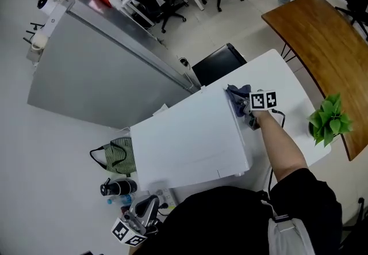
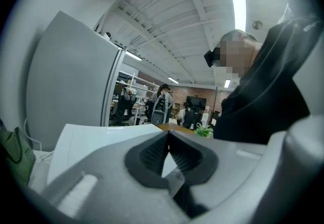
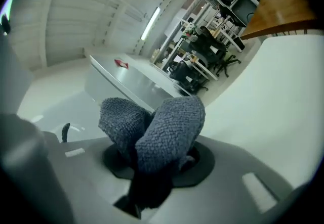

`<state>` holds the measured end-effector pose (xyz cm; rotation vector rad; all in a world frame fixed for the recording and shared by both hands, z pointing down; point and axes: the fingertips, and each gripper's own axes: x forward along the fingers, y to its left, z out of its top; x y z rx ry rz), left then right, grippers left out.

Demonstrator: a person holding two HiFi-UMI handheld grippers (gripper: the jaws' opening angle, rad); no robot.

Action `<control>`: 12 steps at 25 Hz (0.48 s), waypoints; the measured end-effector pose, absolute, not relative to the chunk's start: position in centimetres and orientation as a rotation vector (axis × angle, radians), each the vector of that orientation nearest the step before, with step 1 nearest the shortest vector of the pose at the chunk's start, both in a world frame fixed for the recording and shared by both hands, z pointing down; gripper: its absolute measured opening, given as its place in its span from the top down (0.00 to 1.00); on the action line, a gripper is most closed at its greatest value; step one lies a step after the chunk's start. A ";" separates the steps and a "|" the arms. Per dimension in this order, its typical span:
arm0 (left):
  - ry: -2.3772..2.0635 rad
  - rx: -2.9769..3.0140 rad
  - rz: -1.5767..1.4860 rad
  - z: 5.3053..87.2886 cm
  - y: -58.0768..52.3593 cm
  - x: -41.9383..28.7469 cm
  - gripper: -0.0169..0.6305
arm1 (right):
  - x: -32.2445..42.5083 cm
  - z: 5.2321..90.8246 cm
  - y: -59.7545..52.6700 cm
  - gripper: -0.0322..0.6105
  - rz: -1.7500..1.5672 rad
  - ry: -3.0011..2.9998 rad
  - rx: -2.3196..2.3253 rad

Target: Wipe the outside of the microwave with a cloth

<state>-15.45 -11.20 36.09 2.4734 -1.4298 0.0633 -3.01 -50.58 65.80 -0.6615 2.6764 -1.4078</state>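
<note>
Microwave (image 1: 190,141) sits mid-frame in the head view as a white box on a white table (image 1: 287,84), with only its flat top plainly in sight. At about 2 o'clock from the middle of that top, on its far right corner, lies a bunched blue-grey cloth (image 1: 237,96). The right gripper (image 1: 249,112) has its jaws clamped on the cloth, which bulges out past the tips in two knobbly folds in the right gripper view. The wipe looks to be at an early stage, with the cloth at one corner and most of the top not under it. To do it well, I would press the folds flat onto the panel, not the jaw tips, and draw them in overlapping passes toward 7 o'clock before going over the edges onto the side walls, which cannot be seen from here. The grip should stay firm so the cloth does not slip out. The left gripper (image 1: 146,208) hangs at 7 o'clock off the microwave, its jaws together at the tips with nothing between them. A potted plant (image 1: 329,119) stands at 3 o'clock, near enough to mind on wide sweeps, and a green bag (image 1: 118,156) lies at 9 o'clock.
</note>
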 end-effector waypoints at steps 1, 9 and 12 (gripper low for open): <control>-1.429 2.474 0.071 36.2 -11.3 -15.4 0.97 | -3.1 67.6 -50.8 0.76 -1.431 2.728 -0.716; -1.401 2.501 0.088 36.0 -11.8 -13.7 0.97 | -3.0 76.3 -50.9 0.77 -1.363 3.320 -1.067; -1.404 2.508 0.083 35.8 -11.7 -13.2 0.97 | -2.8 75.6 -50.9 0.77 -1.305 3.373 -1.036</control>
